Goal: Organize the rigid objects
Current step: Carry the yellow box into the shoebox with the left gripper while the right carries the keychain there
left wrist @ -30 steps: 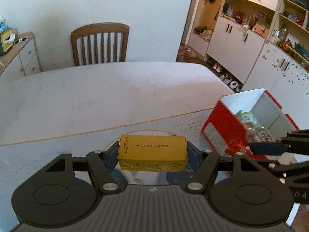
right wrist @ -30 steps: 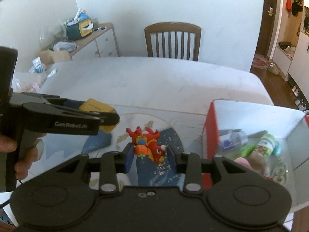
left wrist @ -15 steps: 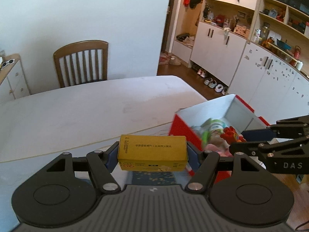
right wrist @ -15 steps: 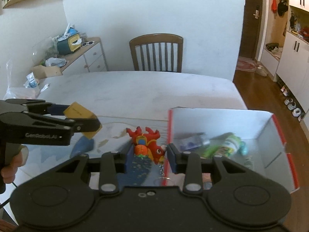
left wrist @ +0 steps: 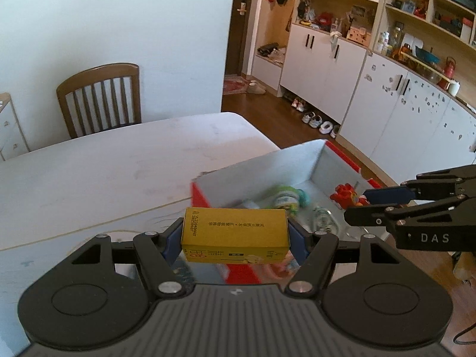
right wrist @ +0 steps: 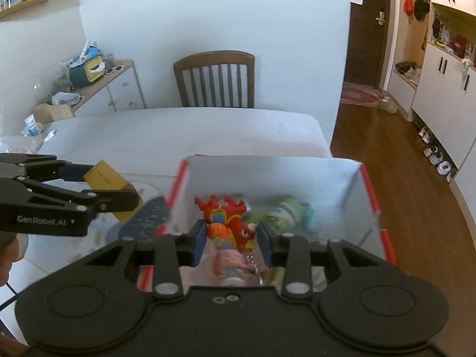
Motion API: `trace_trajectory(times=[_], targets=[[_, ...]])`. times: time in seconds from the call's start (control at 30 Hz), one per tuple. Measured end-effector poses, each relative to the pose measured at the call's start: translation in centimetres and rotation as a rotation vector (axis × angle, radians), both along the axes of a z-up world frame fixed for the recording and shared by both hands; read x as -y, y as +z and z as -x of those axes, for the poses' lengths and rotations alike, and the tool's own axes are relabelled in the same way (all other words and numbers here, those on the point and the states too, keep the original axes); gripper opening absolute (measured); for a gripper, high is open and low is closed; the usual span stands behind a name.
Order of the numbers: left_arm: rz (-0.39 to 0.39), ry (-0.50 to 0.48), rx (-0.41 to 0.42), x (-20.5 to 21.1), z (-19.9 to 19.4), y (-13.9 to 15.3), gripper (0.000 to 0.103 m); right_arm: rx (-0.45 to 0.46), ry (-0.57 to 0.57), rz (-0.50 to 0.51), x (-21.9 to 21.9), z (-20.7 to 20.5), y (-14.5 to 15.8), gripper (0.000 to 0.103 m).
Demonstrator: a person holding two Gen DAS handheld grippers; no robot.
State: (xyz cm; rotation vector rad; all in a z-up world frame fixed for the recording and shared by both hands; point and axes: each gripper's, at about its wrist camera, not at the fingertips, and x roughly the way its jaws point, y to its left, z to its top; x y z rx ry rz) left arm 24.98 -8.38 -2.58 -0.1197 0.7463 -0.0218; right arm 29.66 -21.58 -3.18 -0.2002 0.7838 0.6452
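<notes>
Two items were yet to be dropped: a yellow cardboard carton [left wrist: 235, 233] pinched by the left hand-held gripper [left wrist: 235, 238], a red toy figurine [right wrist: 229, 223] pinched by the right hand-held gripper [right wrist: 230, 238] over the red-rimmed white box [right wrist: 336, 178], lower centre, where several items already lay.

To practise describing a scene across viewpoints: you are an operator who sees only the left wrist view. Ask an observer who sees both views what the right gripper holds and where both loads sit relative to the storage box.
Operator: What is the right gripper holding?
Observer: The right gripper is shut on a red toy figure; a small chain dangles beneath it.
Operator: Is it over the box?
Observer: Yes, above the inside of the red-and-white box.
Operator: And my yellow box?
Observer: The left gripper holds the yellow box outside the box's left wall, above the table.
</notes>
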Motion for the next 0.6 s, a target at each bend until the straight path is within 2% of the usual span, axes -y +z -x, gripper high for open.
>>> trace_trajectory(times=[0.3,0.6], targets=[[-0.024,-0.008,-0.065,5.1,-4.2,-2.2,0.070,-0.024,-0.012,0.030,4.7,-3.6,-1.7,0.036],[-0.060,-0.016,-0.136,7.4,-8.4,-5.4,0.070,-0.066,0.032,0.075,5.7,-5.7,-4.2,0.036]])
